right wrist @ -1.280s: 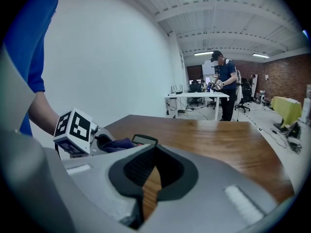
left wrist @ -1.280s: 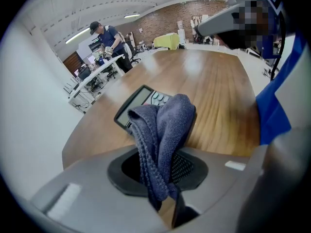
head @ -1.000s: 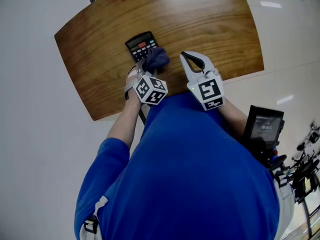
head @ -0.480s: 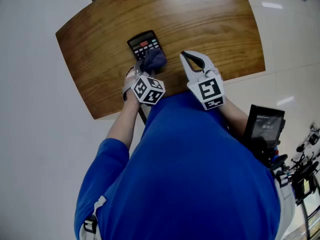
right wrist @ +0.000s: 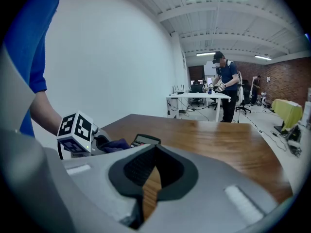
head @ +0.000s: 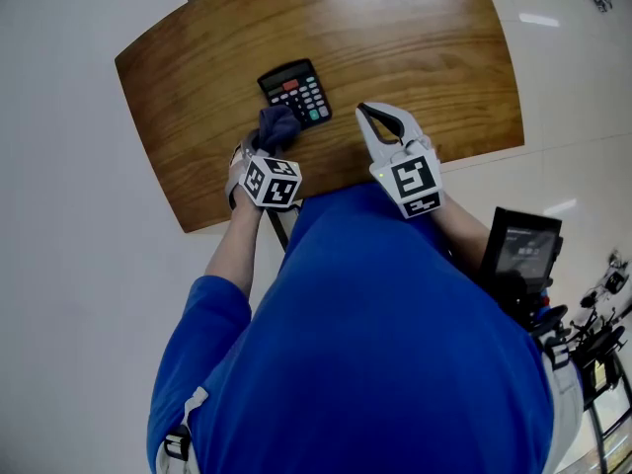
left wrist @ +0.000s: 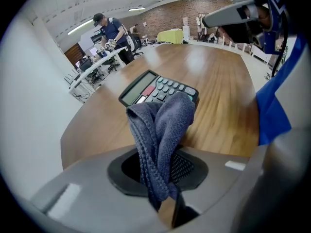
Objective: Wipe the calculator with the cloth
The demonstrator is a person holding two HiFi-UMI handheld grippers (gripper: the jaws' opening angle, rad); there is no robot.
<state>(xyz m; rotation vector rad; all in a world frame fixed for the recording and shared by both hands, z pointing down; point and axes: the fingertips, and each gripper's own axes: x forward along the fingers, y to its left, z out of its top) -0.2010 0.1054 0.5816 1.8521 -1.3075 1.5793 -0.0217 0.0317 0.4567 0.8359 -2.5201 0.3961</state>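
A black calculator with a red key lies on the wooden table, its display end pointing far-left. My left gripper is shut on a dark blue-grey cloth, just near-left of the calculator. In the left gripper view the cloth stands up from the jaws and hides the calculator's near edge. I cannot tell whether cloth and calculator touch. My right gripper hovers shut and empty over the table's near edge, right of the calculator. The right gripper view shows its jaws closed with the calculator beyond.
The table's near edge runs under both grippers, against the person's blue shirt. A black device with a screen hangs at the person's right side. White floor surrounds the table. People work at desks far behind.
My left gripper has drawn the cloth back toward the near-left, off the calculator, so its whole keypad shows. The right gripper has stayed in place.
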